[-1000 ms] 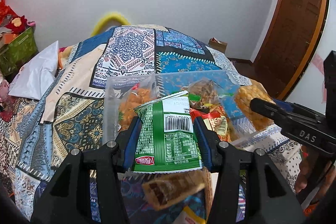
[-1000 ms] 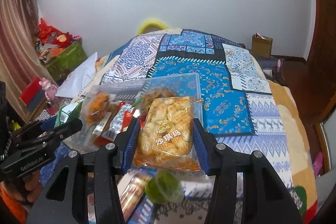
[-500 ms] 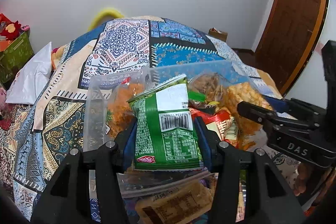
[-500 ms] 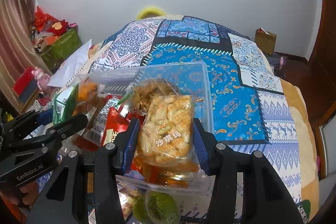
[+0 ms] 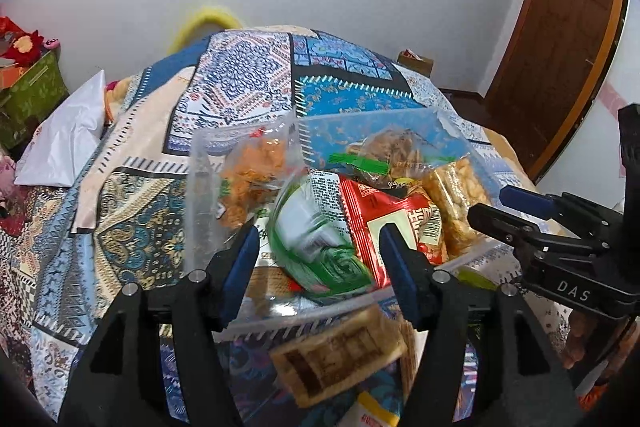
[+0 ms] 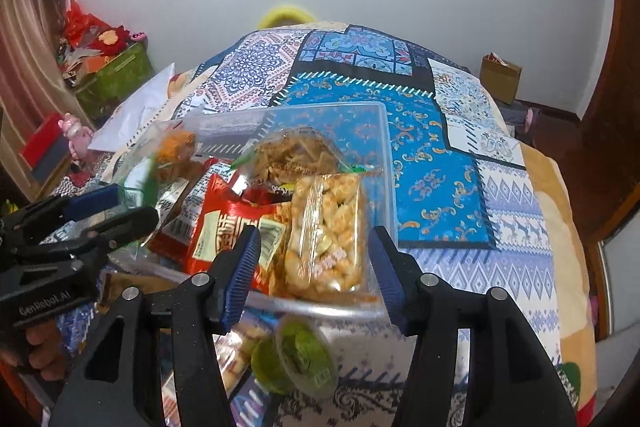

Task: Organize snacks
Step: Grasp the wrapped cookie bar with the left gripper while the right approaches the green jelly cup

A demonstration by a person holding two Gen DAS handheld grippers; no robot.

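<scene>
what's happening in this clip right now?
A person with a gripper in each hand is dropping snack packs into a clear plastic bin on a patterned bedspread. The left gripper is opening over a green packet, the right gripper over a bag of yellow puffs. Both packs lie on the pile, with no pads pressing them. More snacks lie outside.

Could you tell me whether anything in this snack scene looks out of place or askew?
Yes. The clear plastic bin is heaped, with the green packet lying tilted and blurred on top. Three snacks sit outside it in front: a green jelly cup on its side, a brown bar packet and a yellow packet.
</scene>
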